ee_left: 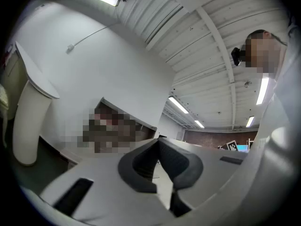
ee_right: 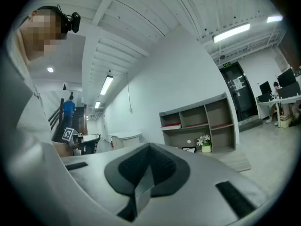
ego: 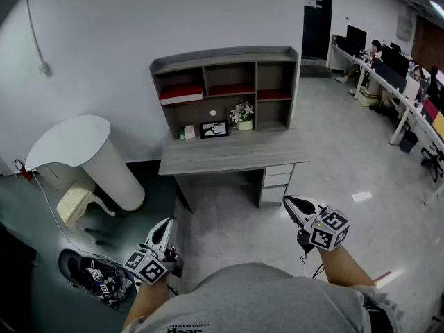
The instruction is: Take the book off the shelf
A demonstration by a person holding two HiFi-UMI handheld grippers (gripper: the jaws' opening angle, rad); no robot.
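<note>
The room was an open office with a pale floor (ego: 347,158) and a white wall, and against that wall stood a grey desk (ego: 232,157) carrying a shelf unit (ego: 225,54). The book (ego: 182,93), red on top with white page edges, lay flat in the shelf unit's upper left compartment. More red showed in the middle and right upper compartments, though I couldn't tell what it was. In the wide lower opening a small pot of flowers (ego: 243,114) stood just beside a dark picture frame (ego: 214,129). A white round-topped counter (ego: 73,143) stood left of the desk. I was well apart from the desk, holding both claws low before me. My left claw (ego: 168,223) had its jaws together on nothing. My right claw (ego: 288,200) was likewise closed and empty, and its view faced the shelf unit.
</note>
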